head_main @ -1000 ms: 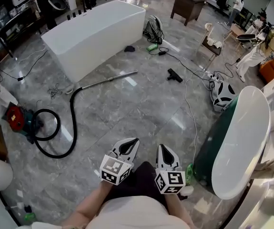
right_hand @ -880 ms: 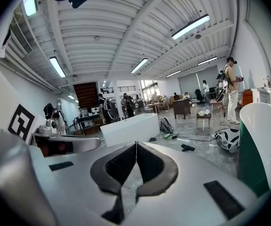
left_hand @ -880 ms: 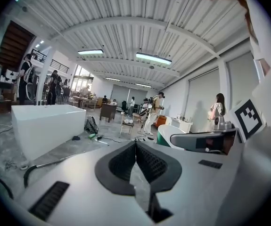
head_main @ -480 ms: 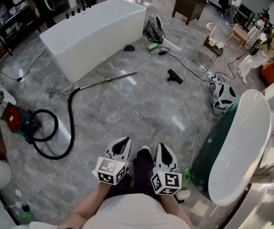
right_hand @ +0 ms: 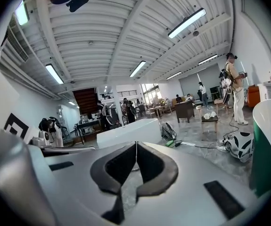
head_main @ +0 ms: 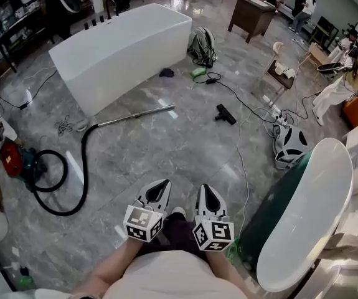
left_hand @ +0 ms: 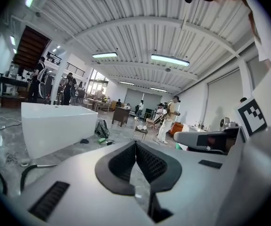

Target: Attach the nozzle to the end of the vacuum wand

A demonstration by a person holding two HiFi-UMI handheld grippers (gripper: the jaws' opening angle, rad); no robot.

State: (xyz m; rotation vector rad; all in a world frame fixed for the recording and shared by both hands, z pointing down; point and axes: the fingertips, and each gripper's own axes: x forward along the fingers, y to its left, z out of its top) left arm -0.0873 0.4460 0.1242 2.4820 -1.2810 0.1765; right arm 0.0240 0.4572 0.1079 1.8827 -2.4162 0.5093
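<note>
I can read no words, numbers or brand names anywhere. The only signs are black-and-white square markers, low in the head view's centre, on my left gripper (head_main: 161, 187) and my right gripper (head_main: 205, 190).

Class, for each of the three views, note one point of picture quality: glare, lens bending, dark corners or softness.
Head view: bright glare patches on the floor near the vacuum wand, and the wide lens bends the room at the edges. Left gripper view: black rounded corners, the ceiling ribs curved, the shut left tongs soft up close. Right gripper view: same dark ring, right tongs likewise soft.
</note>
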